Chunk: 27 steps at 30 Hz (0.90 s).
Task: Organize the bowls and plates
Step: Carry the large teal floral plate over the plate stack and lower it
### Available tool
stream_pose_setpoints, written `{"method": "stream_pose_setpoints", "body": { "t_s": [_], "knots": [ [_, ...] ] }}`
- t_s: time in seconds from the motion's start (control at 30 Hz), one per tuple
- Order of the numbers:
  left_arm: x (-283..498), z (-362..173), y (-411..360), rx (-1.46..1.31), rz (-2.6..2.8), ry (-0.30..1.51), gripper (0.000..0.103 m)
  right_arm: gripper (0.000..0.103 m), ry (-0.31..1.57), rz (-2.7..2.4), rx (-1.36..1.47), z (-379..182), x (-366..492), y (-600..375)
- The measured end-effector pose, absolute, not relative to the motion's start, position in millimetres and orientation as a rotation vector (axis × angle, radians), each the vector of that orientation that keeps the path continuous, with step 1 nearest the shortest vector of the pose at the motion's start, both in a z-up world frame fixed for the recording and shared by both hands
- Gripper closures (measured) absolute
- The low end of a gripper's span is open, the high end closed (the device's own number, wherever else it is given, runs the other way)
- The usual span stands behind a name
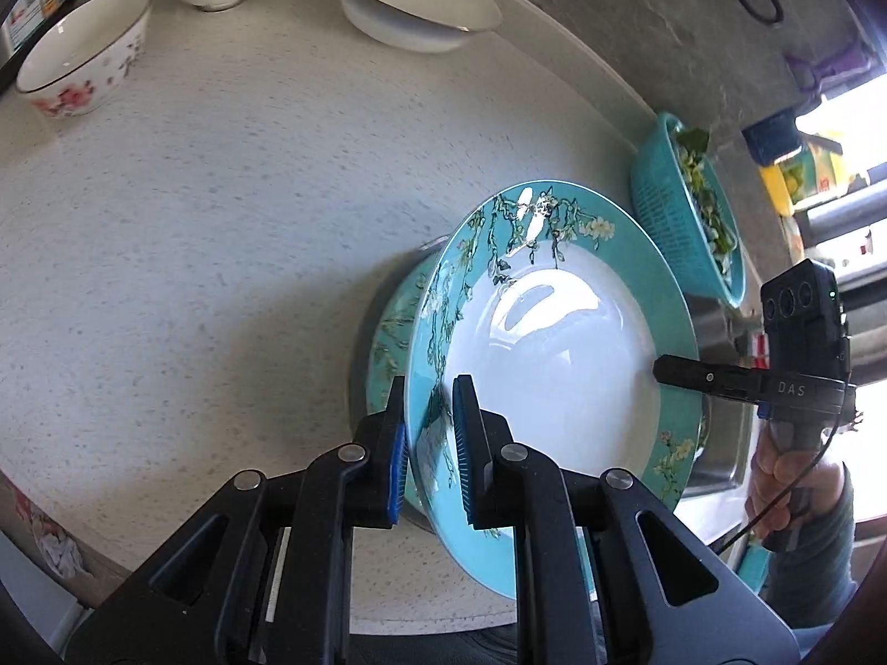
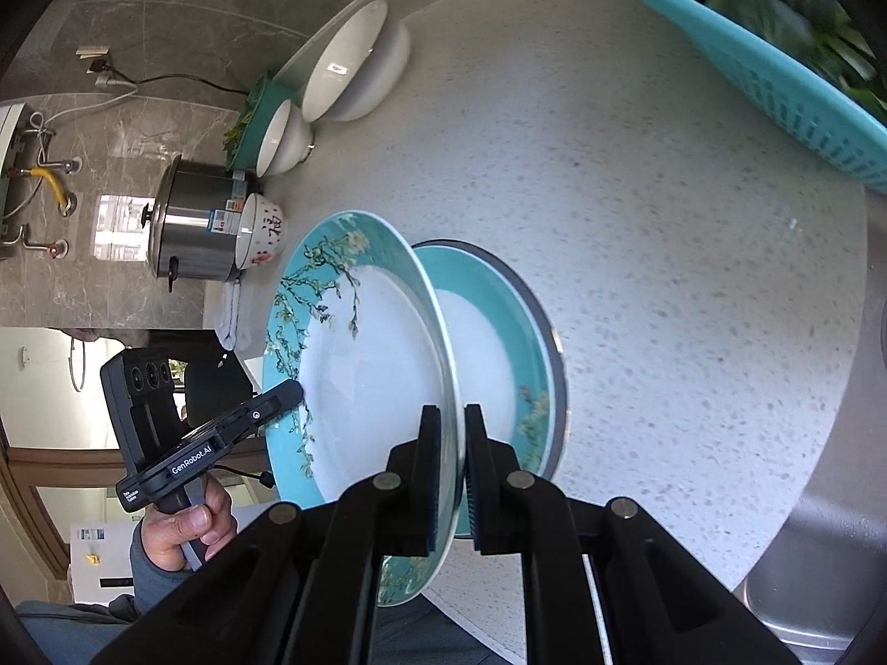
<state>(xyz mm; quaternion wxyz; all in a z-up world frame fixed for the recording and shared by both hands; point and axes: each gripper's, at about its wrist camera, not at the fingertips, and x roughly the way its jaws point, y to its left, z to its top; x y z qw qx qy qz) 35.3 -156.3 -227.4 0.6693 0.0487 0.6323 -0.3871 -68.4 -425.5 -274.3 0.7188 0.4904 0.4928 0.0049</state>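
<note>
- Left gripper (image 1: 429, 443) and right gripper (image 2: 453, 476): fingers clamped on opposite rims of one teal blossom plate (image 1: 554, 366), held tilted above the counter (image 1: 222, 221).
- Beneath it, a second teal plate (image 2: 499, 343) lying flat.
- Beside, a teal colander (image 1: 665, 210) of greens.
- Farther off, a floral bowl (image 1: 83, 55), two white bowls (image 1: 413, 0), a steel pot (image 2: 194, 227).
</note>
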Motion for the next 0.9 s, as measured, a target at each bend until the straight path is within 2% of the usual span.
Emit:
{"method": "stream_pose_setpoints", "body": {
  "t_s": [0.47,0.9],
  "knots": [
    [19.6,-267.1,-181.7,0.192,-0.799,1.419,0.089,0.091,1.123,-0.039,0.979,-292.0,-75.4,-427.9],
    [25.2,-270.4,-180.1,0.252,-0.747,1.375,0.085,0.086,1.171,-0.092,0.745,-288.1,-67.4,-406.7]
  ]
}}
